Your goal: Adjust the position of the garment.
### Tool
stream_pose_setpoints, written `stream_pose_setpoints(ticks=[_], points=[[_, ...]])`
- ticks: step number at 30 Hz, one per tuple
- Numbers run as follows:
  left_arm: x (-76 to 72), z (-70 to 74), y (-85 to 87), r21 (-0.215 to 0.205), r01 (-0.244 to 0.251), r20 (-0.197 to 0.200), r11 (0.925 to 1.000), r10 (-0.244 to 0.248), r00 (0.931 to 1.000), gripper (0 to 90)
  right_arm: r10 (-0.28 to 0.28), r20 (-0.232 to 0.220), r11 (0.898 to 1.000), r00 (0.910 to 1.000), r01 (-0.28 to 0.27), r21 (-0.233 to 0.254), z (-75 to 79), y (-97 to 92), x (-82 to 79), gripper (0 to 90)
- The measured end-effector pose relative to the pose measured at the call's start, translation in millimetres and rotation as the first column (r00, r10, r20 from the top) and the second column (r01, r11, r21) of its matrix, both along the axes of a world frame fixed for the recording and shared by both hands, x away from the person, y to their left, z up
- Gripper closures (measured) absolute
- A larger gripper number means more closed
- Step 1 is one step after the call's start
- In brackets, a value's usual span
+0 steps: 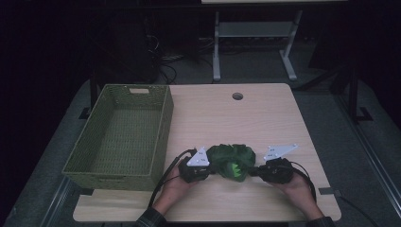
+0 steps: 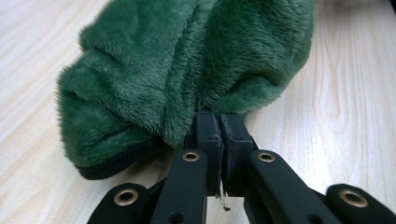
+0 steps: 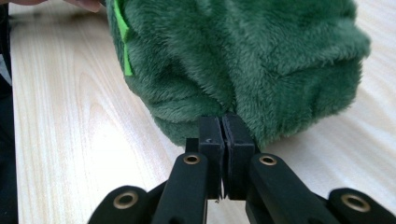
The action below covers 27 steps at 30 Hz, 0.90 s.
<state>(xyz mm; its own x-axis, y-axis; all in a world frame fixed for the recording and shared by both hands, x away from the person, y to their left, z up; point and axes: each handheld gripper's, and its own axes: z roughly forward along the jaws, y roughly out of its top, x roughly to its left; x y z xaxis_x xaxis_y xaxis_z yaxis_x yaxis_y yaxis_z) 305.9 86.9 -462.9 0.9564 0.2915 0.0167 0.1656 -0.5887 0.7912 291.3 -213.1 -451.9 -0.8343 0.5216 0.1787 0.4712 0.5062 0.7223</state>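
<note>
Both tongs pinch a bunched, fuzzy dark-green fleece cloth [image 1: 231, 161] with black trim.

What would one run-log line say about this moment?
left gripper: shut on plush | right gripper: shut on plush | plush: green, bunched, on table | basket: left of plush

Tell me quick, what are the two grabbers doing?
Left gripper: shut, pinching the green plush cloth.
Right gripper: shut, pinching the same cloth's other side.
</note>
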Motion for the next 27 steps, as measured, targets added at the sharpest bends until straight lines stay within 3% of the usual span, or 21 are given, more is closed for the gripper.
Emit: stream_pose_setpoints(ticks=[4,11,17,21,24,27], points=[[0.7,-5.0,-2.0,0.039,0.015,-0.017,0.9991,-0.014,0.9997,88.0,0.003,-0.022,1.0,0.9998,-0.003,-0.016,-6.1,-0.7,0.0,88.0],[1.7,-9.0,-9.0,0.108,0.017,0.016,0.994,-0.019,0.9997,88.0,-0.005,-0.015,0.997,0.9999,0.004,-0.074,-15.7,1.2,6.7,88.4],[13.6,-8.2,-9.7,0.118,-0.023,0.021,0.9927,0.021,0.9995,87.8,-0.006,-0.021,0.998,0.9998,0.004,-0.06,-18.7,7.1,9.5,88.3],[14.3,-5.7,-8.8,0.077,-0.039,0.005,0.9963,0.038,0.9993,85.5,-0.004,-0.013,0.998,0.9999,0.003,-0.055,-17.6,9.6,6.4,85.0],[12.4,1.3,-5.1,0.047,-0.046,0.001,0.9979,0.046,0.999,77.2,-0.021,0.011,1.0,0.9997,0.021,-0.01,-10.9,5.0,2.3,72.0],[9.9,9.1,-1.8,0.011,-0.059,0.001,0.9982,0.059,0.9983,73.7,-0.034,0.029,0.999,0.999,0.034,0.011,-4.7,0.9,-0.9,66.8]])
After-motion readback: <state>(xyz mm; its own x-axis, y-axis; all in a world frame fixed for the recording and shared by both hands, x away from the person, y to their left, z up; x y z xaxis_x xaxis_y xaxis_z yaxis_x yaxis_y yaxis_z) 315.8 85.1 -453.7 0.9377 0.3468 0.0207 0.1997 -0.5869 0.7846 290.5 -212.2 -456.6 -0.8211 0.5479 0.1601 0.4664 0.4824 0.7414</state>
